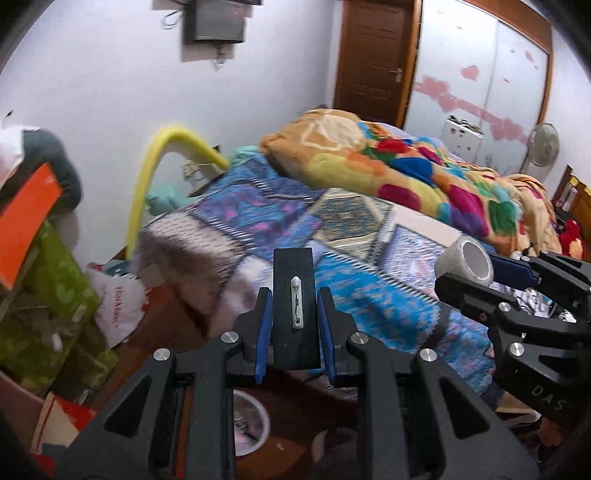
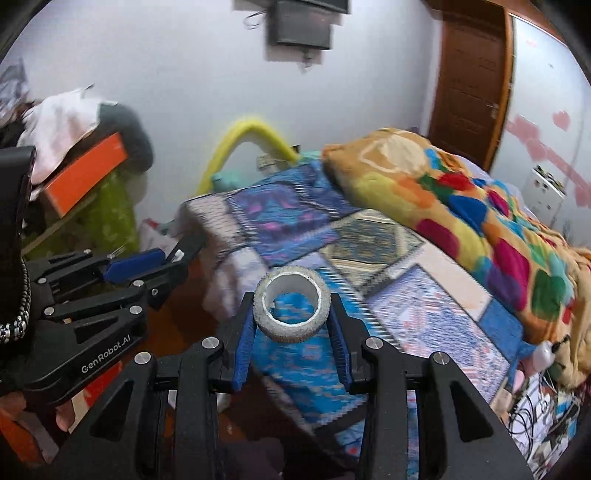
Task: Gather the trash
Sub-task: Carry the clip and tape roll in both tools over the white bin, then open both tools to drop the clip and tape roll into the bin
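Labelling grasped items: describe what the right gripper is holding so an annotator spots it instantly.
Find the bed's blue patchwork cover; in front of it the right gripper is shut on a tape roll between its blue pads. It is a short grey, rough-surfaced ring with a white core you can see through, unlike the flat black card clamped in the left gripper.

1. You face a pale wall (image 1: 110, 92) with a dark box (image 1: 216, 22) mounted high on it.
2. Your bed (image 1: 280, 214) wears a blue patchwork cover, with a bright multicoloured blanket (image 1: 406, 166) heaped along it.
3. A brown wooden door (image 1: 373, 55) stands beside white sliding wardrobe panels (image 1: 480, 66).
4. Your floor (image 1: 166, 325) is dark brown, cluttered at the left with an orange box (image 1: 29, 221).
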A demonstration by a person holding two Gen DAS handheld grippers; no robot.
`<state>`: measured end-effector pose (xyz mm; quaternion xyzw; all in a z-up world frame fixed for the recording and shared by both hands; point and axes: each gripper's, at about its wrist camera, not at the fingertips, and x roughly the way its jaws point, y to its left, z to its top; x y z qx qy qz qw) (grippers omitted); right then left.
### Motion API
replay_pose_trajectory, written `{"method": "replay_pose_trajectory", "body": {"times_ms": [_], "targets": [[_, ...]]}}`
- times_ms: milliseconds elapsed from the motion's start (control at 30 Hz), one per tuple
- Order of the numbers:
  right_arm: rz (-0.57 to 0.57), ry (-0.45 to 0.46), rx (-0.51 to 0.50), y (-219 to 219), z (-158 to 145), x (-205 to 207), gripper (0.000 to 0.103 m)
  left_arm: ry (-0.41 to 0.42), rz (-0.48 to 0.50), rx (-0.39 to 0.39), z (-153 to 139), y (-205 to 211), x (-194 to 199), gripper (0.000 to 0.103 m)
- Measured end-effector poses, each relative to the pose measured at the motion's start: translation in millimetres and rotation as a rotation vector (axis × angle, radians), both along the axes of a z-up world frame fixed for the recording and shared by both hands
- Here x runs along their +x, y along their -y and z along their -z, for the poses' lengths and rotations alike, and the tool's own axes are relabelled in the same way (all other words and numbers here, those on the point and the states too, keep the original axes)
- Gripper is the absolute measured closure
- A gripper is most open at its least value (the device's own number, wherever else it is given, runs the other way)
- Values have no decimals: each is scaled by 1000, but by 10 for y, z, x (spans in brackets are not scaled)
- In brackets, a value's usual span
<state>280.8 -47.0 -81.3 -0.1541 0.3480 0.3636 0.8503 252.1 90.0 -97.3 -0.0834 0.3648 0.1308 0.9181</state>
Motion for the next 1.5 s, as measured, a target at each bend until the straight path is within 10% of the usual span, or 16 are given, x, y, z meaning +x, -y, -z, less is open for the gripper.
{"method": "replay_pose_trajectory", "body": {"times_ms": [633, 1100, 1500], "targets": [[-244, -254, -143, -1465, 941, -606, 69, -177, -262, -151, 954, -1466, -1122, 80], [-278, -527, -347, -1987, 2017, -636, 69, -413, -293, -374, 2195, -1656, -1221, 80], [-242, -608, -376, -2011, 2196, -523, 58, -465, -264, -405, 2426, -1624, -1022, 80]]}}
